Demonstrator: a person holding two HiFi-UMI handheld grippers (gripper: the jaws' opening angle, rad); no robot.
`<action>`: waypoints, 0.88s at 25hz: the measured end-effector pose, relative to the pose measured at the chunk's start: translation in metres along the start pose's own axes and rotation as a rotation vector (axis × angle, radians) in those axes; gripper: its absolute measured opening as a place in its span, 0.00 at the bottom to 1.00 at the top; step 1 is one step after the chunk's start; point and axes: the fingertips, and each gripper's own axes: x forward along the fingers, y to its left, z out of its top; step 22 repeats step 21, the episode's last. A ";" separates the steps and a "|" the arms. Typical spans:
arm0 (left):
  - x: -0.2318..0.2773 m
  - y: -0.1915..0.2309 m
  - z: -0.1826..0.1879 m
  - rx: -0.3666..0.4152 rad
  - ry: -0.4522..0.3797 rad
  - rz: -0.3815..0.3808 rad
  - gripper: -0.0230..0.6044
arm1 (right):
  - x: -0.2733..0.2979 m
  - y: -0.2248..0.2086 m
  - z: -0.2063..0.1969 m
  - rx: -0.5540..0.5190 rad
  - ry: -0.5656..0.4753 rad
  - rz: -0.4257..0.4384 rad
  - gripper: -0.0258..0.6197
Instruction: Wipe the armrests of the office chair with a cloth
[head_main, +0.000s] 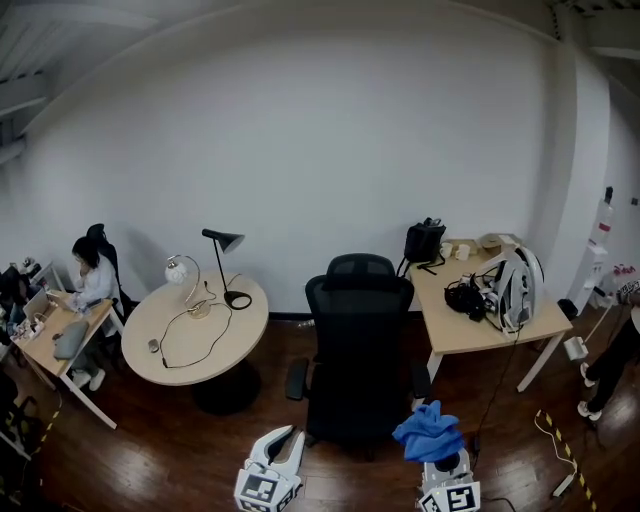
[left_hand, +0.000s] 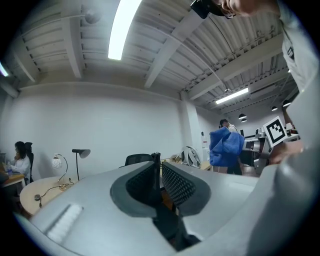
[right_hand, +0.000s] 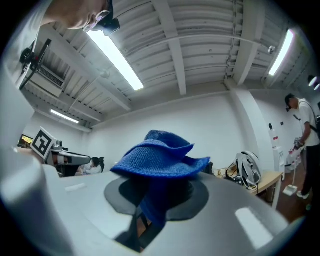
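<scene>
The black office chair (head_main: 358, 350) stands in the middle of the room with its back toward me, an armrest (head_main: 297, 378) on its left and another armrest (head_main: 420, 380) on its right. My left gripper (head_main: 283, 445) is low in front of the chair, shut with nothing in it; in the left gripper view its jaws (left_hand: 158, 161) meet, and the chair (left_hand: 137, 159) shows beyond them. My right gripper (head_main: 440, 460) is shut on a crumpled blue cloth (head_main: 430, 432), near the right armrest but apart from it. The cloth (right_hand: 160, 157) drapes over and hides the jaw tips.
A round table (head_main: 175, 355) with a black lamp (head_main: 226, 268) and cables stands left of the chair. A rectangular desk (head_main: 500, 335) with bags and a helmet stands to the right. One person (head_main: 88, 285) sits at a far-left desk; another stands at the right edge. A cable (head_main: 560, 445) lies on the floor.
</scene>
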 end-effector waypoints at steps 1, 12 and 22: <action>-0.001 -0.007 0.007 0.004 -0.010 0.001 0.04 | -0.005 0.001 0.003 0.000 0.001 0.005 0.17; 0.002 -0.072 0.037 -0.015 -0.039 -0.037 0.04 | -0.063 -0.005 0.032 0.023 0.039 0.042 0.17; -0.013 -0.062 0.056 0.106 -0.232 0.019 0.04 | -0.074 -0.003 0.051 -0.019 0.007 0.063 0.17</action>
